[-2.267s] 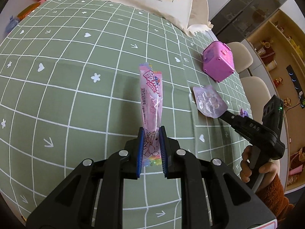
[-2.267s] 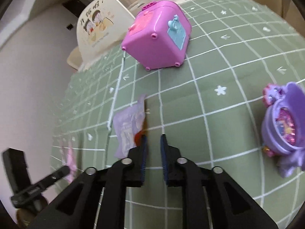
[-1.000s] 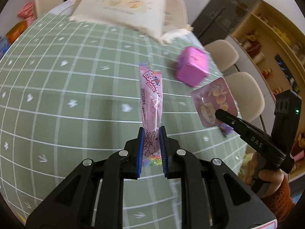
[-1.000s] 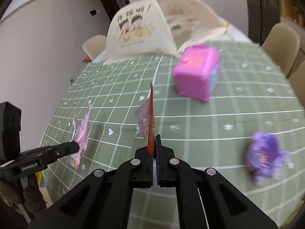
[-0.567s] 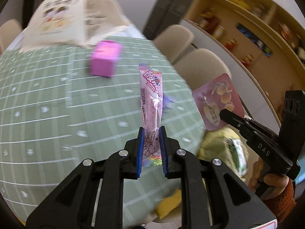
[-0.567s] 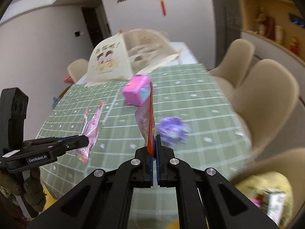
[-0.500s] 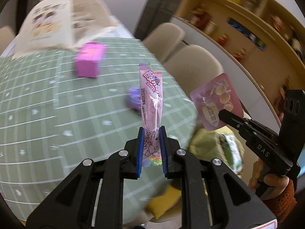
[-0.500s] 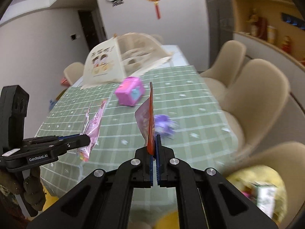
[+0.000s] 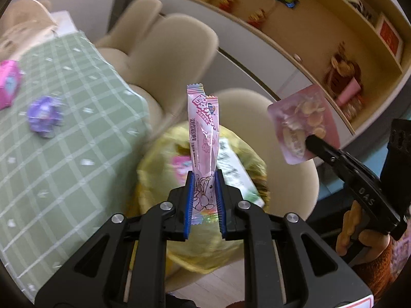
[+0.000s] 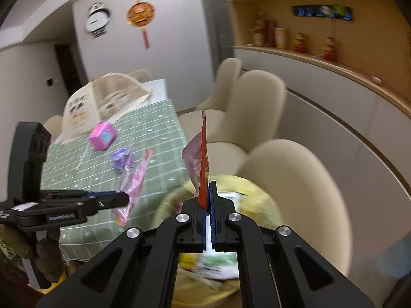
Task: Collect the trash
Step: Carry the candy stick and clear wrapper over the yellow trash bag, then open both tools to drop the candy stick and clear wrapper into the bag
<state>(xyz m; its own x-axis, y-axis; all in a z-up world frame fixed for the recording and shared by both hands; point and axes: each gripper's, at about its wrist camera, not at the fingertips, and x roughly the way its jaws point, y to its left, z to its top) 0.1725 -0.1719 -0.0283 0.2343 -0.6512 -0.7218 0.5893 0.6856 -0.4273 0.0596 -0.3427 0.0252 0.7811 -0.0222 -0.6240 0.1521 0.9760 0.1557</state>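
Over the yellow trash bag, a pink candy wrapper is clamped in the left gripper and a snack pouch in the right gripper; nothing's dropped yet, toys are left on the worktop.

Left tool clamped, right tool clamped, both angled downward.

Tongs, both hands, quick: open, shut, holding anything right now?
Left tongs: shut on the long pink candy wrapper.
Right tongs: shut on the flat pink snack pouch, held edge-on in the right wrist view.
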